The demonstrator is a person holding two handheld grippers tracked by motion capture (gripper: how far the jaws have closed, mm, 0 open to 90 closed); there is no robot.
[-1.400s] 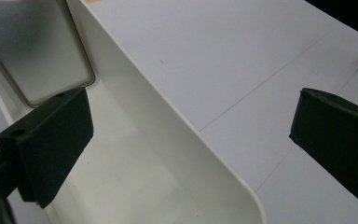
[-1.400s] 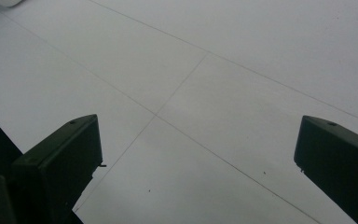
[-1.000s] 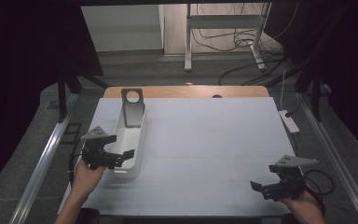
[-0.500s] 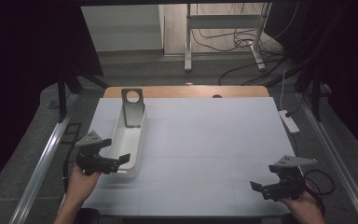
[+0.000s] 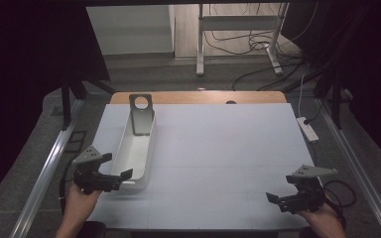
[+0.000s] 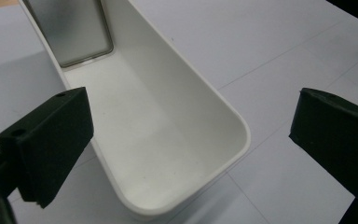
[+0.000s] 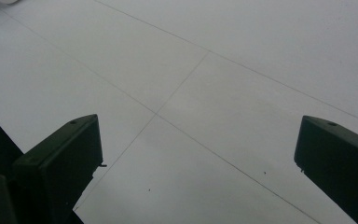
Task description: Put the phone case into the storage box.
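A long white tray (image 5: 138, 144) lies on the left part of the white table (image 5: 218, 148), running front to back. A grey metal plate with a round hole (image 5: 141, 113) leans upright in its far end. My left gripper (image 5: 118, 167) is open at the tray's near end. In the left gripper view the left gripper (image 6: 191, 144) has its jaws set wide on either side of the tray's rounded near end (image 6: 168, 140), with the metal plate (image 6: 70, 28) beyond. My right gripper (image 5: 282, 191) is open and empty at the front right; in the right gripper view it (image 7: 196, 163) hovers over bare table.
A white power strip (image 5: 307, 129) lies off the table's right edge. A wooden strip (image 5: 198, 97) borders the back. Metal rails (image 5: 49, 168) run along the left side, and a metal stand (image 5: 238, 39) with cables is on the floor behind.
My left gripper has drawn back toward the front-left, away from the tray's side to its near end. The tray and the right gripper have stayed put.
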